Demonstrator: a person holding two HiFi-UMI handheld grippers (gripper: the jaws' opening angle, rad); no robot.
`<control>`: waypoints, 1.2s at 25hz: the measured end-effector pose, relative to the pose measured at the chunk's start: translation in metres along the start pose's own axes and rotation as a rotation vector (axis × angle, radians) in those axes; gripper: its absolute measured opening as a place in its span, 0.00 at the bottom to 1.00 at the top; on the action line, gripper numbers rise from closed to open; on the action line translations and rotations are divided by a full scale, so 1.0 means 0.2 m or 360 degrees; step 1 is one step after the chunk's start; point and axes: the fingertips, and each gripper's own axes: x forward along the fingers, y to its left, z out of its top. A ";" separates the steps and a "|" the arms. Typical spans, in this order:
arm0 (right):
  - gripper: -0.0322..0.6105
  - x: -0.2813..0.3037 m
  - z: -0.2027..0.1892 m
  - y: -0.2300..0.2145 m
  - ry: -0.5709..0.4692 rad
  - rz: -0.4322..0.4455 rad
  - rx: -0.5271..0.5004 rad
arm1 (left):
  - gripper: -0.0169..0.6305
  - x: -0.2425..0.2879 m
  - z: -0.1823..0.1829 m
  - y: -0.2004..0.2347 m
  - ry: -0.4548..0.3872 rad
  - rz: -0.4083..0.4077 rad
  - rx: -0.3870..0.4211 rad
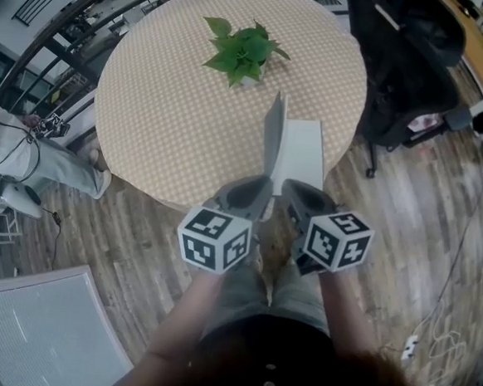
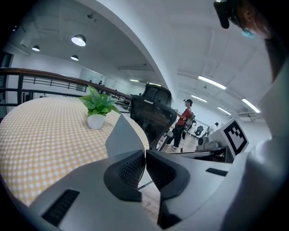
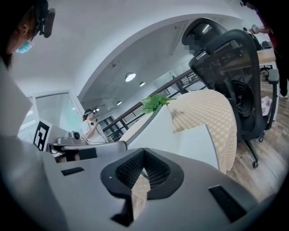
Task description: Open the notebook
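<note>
Plainly the opening step is in hand: from the head view, the notebook (image 1: pixel 300 134) lies at the 5 o'clock edge of the round, checked surface (image 1: pixel 173 116). Its grey cover (image 1: pixel 272 136) is stood nearly upright by the left hand-held gripper (image 1: pixel 258 191), while the right hand-held gripper (image 1: pixel 295 196) sits at the near edge of the white pages (image 1: pixel 306 164). A potted plant (image 1: pixel 243 51) stands toward 12 o'clock, a black office chair (image 1: pixel 405 68) is at 2 o'clock, and a wood-plank floor (image 1: pixel 405 234) surrounds it all. The left gripper view shows its jaws pressed together on the cover's lower edge, the sheet rising toward 11 o'clock, with a railing (image 2: pixel 49 81) and ceiling lights (image 2: pixel 78 40) beyond. The right gripper view shows its jaws closed at the notebook's near edge, apparently pinching the pages flat. Next, I judge, the cover must swing over toward 9 o'clock and be laid down while the right side holds the pages steady.
</note>
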 end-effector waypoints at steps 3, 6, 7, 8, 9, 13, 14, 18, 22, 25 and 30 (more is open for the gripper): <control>0.07 0.07 0.00 0.05 0.0012 0.0001 -0.0016 | 0.07 -0.03 0.00 0.05 -0.0015 -0.0035 -0.0045; 0.07 0.13 0.00 0.09 0.0021 -0.0003 -0.0032 | 0.07 -0.07 -0.01 0.09 -0.0024 -0.0055 -0.0075; 0.07 0.15 0.00 0.10 0.0022 -0.0004 -0.0033 | 0.07 -0.08 -0.01 0.10 -0.0023 -0.0057 -0.0076; 0.07 0.18 0.00 0.11 0.0022 -0.0005 -0.0032 | 0.07 -0.09 -0.01 0.12 -0.0021 -0.0058 -0.0076; 0.07 0.20 0.00 0.11 0.0024 -0.0008 -0.0033 | 0.07 -0.10 -0.01 0.13 -0.0018 -0.0056 -0.0075; 0.07 0.28 -0.01 0.16 0.0050 -0.0013 -0.0070 | 0.07 -0.14 -0.03 0.22 -0.0003 -0.0028 -0.0068; 0.07 0.30 -0.02 0.18 0.0056 -0.0011 -0.0074 | 0.07 -0.16 -0.04 0.24 0.0000 -0.0029 -0.0084; 0.07 0.36 -0.06 0.21 0.0078 -0.0008 -0.0073 | 0.07 -0.19 -0.08 0.32 0.0024 -0.0041 -0.0140; 0.07 0.43 -0.08 0.24 0.0101 -0.0007 -0.0076 | 0.07 -0.22 -0.10 0.38 0.0049 -0.0034 -0.0172; 0.07 0.47 -0.09 0.26 0.0121 -0.0008 -0.0085 | 0.07 -0.23 -0.12 0.43 0.0064 -0.0038 -0.0199; 0.07 0.53 -0.13 0.28 0.0157 -0.0017 -0.0097 | 0.07 -0.25 -0.18 0.50 0.0105 -0.0031 -0.0238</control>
